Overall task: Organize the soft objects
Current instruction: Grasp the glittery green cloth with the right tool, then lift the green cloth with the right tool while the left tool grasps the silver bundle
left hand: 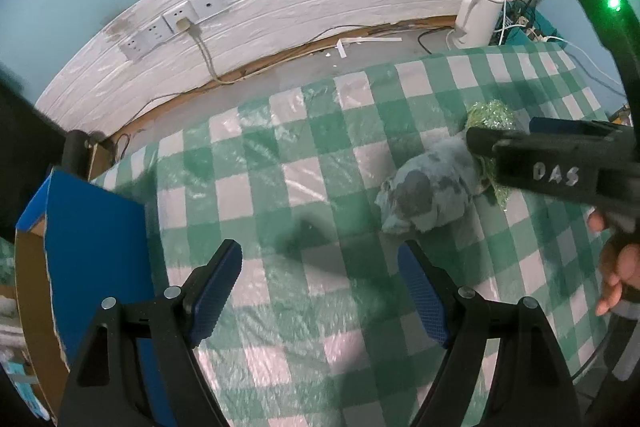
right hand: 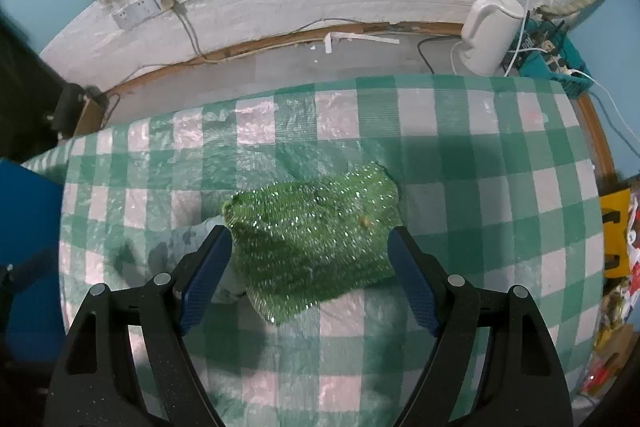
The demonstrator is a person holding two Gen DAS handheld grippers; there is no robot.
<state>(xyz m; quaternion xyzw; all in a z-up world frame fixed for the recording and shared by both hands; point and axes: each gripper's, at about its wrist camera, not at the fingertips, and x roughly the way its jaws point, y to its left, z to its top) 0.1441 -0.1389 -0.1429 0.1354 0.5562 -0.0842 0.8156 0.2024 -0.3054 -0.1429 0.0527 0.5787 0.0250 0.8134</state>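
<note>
A sparkly green soft cloth [right hand: 316, 243] lies on the green-and-white checked tablecloth [right hand: 480, 155]. My right gripper [right hand: 310, 239] is open, its two fingers on either side of the cloth's near part. A pale blue-grey patched soft toy [left hand: 428, 187] lies beside the green cloth [left hand: 490, 113]; in the right wrist view only its edge [right hand: 180, 243] shows behind the left finger. My left gripper [left hand: 320, 259] is open and empty over bare tablecloth [left hand: 280, 131], left of and short of the toy. The right gripper [left hand: 476, 143] reaches in from the right over both soft things.
A blue-sided cardboard box [left hand: 88, 247] stands at the table's left edge. A white electric kettle [right hand: 490, 31] and cables sit at the back right by the wall. Wall sockets [left hand: 172, 23] are on the white brick-pattern wall. Cluttered items [right hand: 616, 239] lie off the right edge.
</note>
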